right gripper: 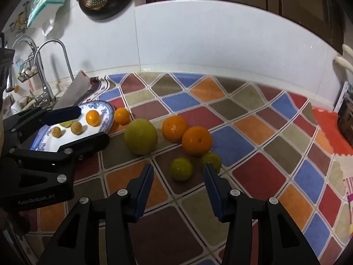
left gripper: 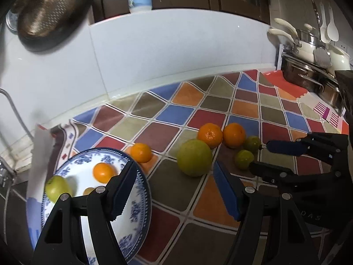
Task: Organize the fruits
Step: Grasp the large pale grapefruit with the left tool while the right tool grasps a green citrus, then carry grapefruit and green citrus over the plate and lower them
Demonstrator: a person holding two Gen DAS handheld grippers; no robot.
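A blue-and-white plate [left gripper: 143, 190] [right gripper: 106, 114] at the left holds an orange [left gripper: 103, 172], a green fruit [left gripper: 56, 187] and small yellowish fruits [right gripper: 76, 128]. On the chequered mat lie one orange by the plate [right gripper: 121, 116], a large green fruit [left gripper: 194, 158] [right gripper: 141, 137], two oranges [right gripper: 174, 128] [right gripper: 196, 141] and two small limes [right gripper: 181, 169] [right gripper: 210, 160]. My right gripper [right gripper: 178, 167] [left gripper: 260, 154] stands open, its fingertips on either side of the nearer lime without touching it. My left gripper [left gripper: 174, 165] [right gripper: 94, 124] is open and empty, between the plate and the large green fruit.
A sink with a curved faucet [right gripper: 50, 66] lies left of the plate, with a sheet of paper [right gripper: 72, 90] leaning there. Steel pots [left gripper: 308, 81] stand at the right end of the counter. A white tiled wall [left gripper: 176, 55] backs the counter, and a colander [left gripper: 46, 11] hangs on it.
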